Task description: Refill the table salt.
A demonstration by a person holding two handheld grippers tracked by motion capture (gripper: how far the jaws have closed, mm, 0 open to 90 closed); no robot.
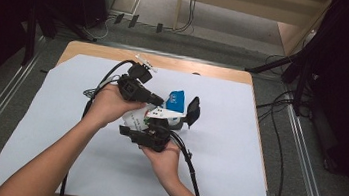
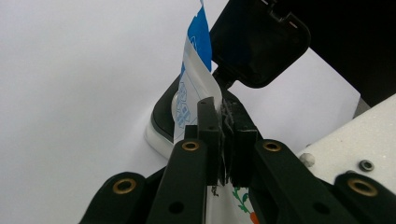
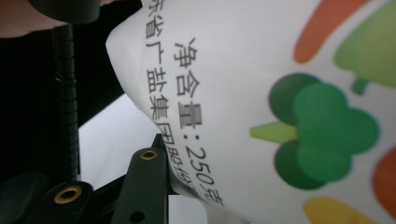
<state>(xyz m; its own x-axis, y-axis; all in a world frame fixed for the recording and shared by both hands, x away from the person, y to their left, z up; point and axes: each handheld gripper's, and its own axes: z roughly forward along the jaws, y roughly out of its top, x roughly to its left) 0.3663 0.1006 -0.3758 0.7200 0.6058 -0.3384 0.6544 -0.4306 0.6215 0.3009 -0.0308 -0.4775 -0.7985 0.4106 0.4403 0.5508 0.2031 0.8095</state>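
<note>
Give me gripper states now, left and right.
Left gripper: shut on the white-and-blue bag, pinching its edge.
Right gripper: holding the bag's printed end; one jaw visible, so cannot tell how closed.

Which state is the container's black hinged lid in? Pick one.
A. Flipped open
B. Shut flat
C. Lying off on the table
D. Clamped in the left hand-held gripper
A: the black lid stands raised on its hinge above the container, while the left hand-held gripper pinches the salt bag.
</note>
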